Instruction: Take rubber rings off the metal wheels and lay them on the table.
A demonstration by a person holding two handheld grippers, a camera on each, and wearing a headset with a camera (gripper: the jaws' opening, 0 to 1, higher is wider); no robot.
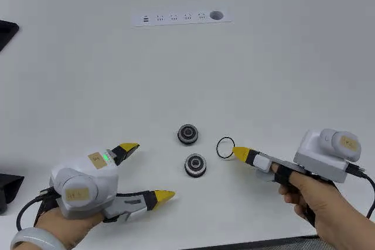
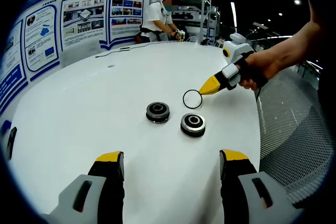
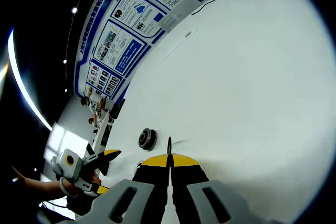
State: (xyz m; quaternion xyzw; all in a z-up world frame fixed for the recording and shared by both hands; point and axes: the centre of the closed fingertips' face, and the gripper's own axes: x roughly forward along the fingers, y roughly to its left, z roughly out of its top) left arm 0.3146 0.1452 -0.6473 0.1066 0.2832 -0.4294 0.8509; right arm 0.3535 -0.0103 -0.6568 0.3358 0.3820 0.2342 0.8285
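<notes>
Right gripper (image 1: 239, 152): clenched on the rubber ring (image 1: 225, 147), pinching its edge between the yellow tips.
Left gripper (image 1: 146, 170): jaws spread wide with nothing in them, low over the table (image 1: 263, 57) at the near left.
Ring position: just right of both wheels; I cannot tell whether it touches the table.
Farther wheel (image 1: 187, 134): lies flat on the table.
Nearer wheel (image 1: 195, 165): lies flat near the farther one, between the grippers.
Power strip (image 1: 179, 17): well apart, on the far side.

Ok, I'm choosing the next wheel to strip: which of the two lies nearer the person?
The metal wheel lower in the head view; the other wheel lies farther back, toward the power strip.
</notes>
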